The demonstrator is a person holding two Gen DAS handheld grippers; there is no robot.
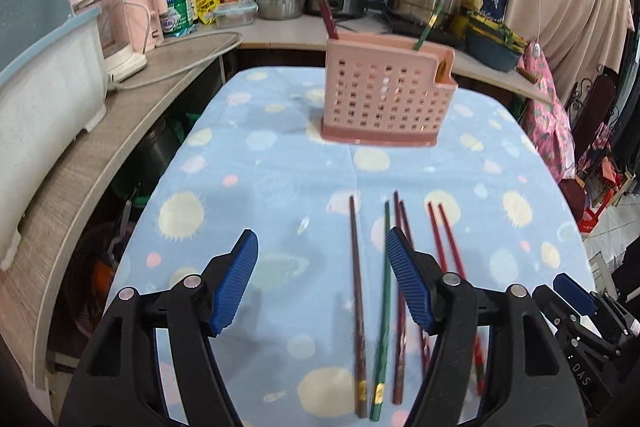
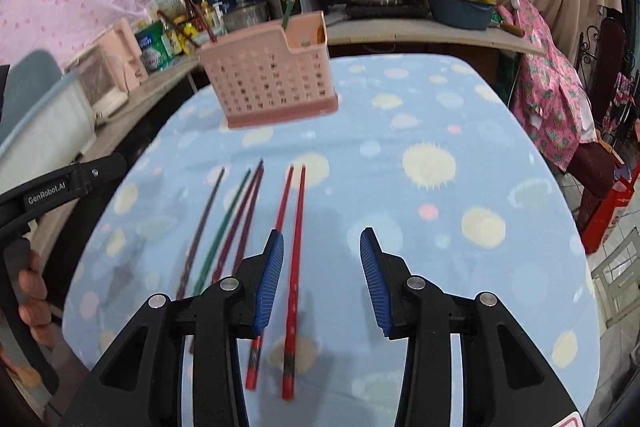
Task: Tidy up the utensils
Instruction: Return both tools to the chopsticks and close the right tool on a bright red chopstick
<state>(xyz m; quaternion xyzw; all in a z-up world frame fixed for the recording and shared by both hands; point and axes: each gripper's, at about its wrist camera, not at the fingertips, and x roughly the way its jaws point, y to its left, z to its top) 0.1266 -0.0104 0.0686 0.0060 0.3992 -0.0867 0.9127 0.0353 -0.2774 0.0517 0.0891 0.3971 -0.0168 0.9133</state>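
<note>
Left gripper (image 1: 322, 281), black frame with blue ribbed pads, hovers low over the near end of the table with jaws spread wide, holding nothing; right gripper (image 2: 322, 281), same build, also wide apart and empty, over the same near end just to the right. Six loose chopsticks lie flat on the light blue cloth with pastel spots (image 1: 256, 163), side by side, long axes running near-to-far, thin tips pointing away toward the pink perforated plastic utensil holder (image 1: 386, 99), decorated butt ends toward the grippers. In the left wrist view the brown chopstick (image 1: 357, 301) and green chopstick (image 1: 383, 311) sit between the left jaws; the dark maroon pair (image 1: 400, 227) passes under the left gripper's right pad, and the red pair (image 1: 442, 239) lies outside it to the right. In the right wrist view one red chopstick (image 2: 294, 279) lies between the right jaws, close to the left pad; the other red one (image 2: 283, 199) runs under that pad. Holder stands upright mid-table, well apart from the loose sticks, already containing a maroon chopstick (image 1: 323, 9) and a green one (image 1: 428, 27), both leaning, ends sticking up above the rim
</note>
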